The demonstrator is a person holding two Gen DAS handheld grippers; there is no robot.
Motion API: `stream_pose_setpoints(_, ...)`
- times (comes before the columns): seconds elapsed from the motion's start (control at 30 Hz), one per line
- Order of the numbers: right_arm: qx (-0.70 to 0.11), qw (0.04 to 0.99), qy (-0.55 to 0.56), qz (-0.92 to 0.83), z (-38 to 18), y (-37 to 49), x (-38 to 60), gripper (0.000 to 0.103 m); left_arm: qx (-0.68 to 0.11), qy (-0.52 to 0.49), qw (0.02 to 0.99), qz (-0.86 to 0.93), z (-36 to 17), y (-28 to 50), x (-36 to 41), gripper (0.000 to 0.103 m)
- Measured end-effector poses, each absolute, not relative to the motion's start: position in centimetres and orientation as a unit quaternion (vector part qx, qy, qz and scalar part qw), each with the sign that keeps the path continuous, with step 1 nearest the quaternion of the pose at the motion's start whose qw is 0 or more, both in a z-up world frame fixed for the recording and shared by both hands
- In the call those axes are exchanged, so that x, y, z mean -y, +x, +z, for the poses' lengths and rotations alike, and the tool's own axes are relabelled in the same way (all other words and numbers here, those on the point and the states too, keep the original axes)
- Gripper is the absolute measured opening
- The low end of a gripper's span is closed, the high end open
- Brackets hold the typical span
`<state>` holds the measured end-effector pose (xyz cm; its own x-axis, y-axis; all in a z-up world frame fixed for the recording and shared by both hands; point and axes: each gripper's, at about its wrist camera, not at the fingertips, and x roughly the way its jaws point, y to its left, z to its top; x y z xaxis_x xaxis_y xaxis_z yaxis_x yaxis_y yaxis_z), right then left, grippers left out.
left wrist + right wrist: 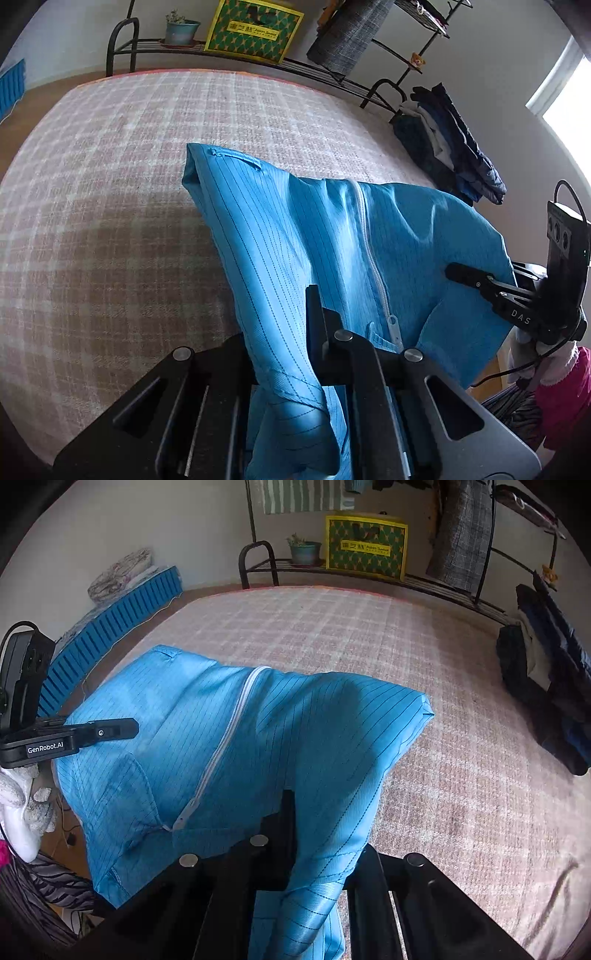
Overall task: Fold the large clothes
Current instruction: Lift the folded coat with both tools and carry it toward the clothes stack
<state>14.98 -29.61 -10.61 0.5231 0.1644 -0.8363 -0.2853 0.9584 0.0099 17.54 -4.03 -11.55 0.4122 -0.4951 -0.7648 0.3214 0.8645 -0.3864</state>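
While the left wrist view looks along the left tongs (pixel 314 354), a bunched fold of the blue jacket (pixel 332 236) passes up between their 2 fingers, which are drawn in tight on the cloth, so they grip that edge. From there the jacket stretches forward and to the right, its white zipper (pixel 373 258) running roughly away from the camera, and its far corner reaches out over the plaid bed (pixel 110 184). The right tongs (pixel 476 280) show at the right of this view, pressed to the opposite edge of the cloth. In the right wrist view the right tongs (pixel 295 853) likewise have a gathered edge of the jacket (pixel 295 731) pinched between fingers closed on it, and the left tongs (pixel 99 733) sit at the left, at the other edge. The jacket hangs spread between the 2 grips, raised off the bed (pixel 443 738), with its long axis pointing forward, away from both hands toward the far rail. Neither hand looks clearly nearer the bed. The coming move, I judge, is to lay the cloth forward onto the bed, both hands travelling together to keep the zipper (pixel 225 738) straight.
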Motion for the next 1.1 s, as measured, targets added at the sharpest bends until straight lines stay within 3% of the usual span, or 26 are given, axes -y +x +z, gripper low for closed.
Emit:
stream_pose_setpoints(0.67, -0.404, 0.900, -0.139, 0.081, -4.2, 10.6, 35.1, 0.004, -0.449, -0.105, 0.831, -0.311, -7.7, 16.7, 13.1, 0.005)
stream_pose_setpoints(1.1, -0.369, 0.913, -0.175, 0.001, 1.8, 11.8, 47.1, 0.004, -0.401, -0.076, 0.831, -0.379, -1.4, 21.6, 26.3, 0.004)
